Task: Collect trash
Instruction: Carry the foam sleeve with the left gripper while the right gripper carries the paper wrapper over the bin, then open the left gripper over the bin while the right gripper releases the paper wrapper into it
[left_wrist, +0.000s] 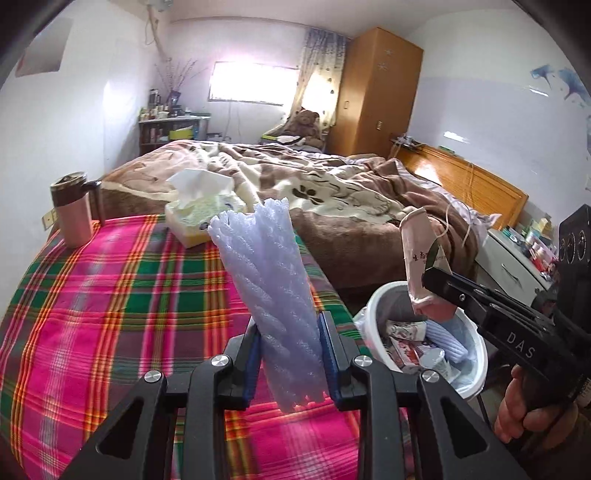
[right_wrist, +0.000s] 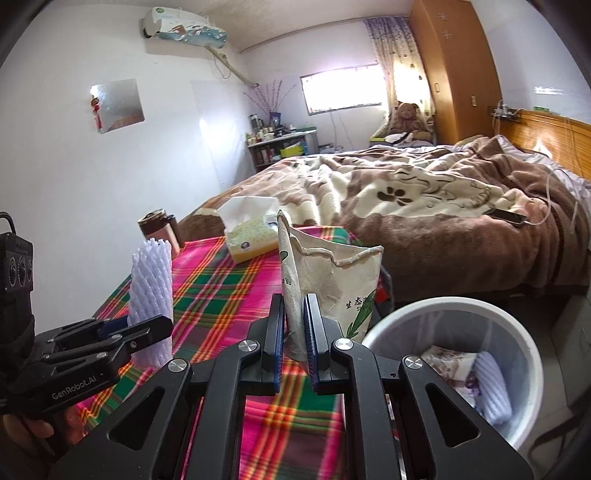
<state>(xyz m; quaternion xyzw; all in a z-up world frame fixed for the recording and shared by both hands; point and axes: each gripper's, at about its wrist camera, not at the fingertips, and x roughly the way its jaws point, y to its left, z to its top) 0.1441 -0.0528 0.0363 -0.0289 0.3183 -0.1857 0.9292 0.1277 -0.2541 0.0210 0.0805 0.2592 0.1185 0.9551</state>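
Note:
My left gripper (left_wrist: 290, 354) is shut on a white foam net sleeve (left_wrist: 273, 295), which stands upright between the blue pads above the plaid tablecloth; the right wrist view shows that sleeve (right_wrist: 151, 291) in the left gripper (right_wrist: 136, 330). My right gripper (right_wrist: 294, 339) is shut on a crumpled beige paper bag (right_wrist: 332, 280) with green print. Seen from the left wrist, that bag (left_wrist: 421, 254) hangs from the right gripper (left_wrist: 430, 284) over the rim of the white trash bin (left_wrist: 476, 354). The bin (right_wrist: 517, 406) holds wrappers and another foam sleeve.
A tissue box (left_wrist: 199, 214) and a brown mug (left_wrist: 72, 210) stand at the far edge of the plaid-covered table (left_wrist: 110, 314). Behind it lies a bed with a brown blanket (left_wrist: 332, 192). A wardrobe (left_wrist: 376, 92) and a cluttered nightstand (left_wrist: 517, 251) stand to the right.

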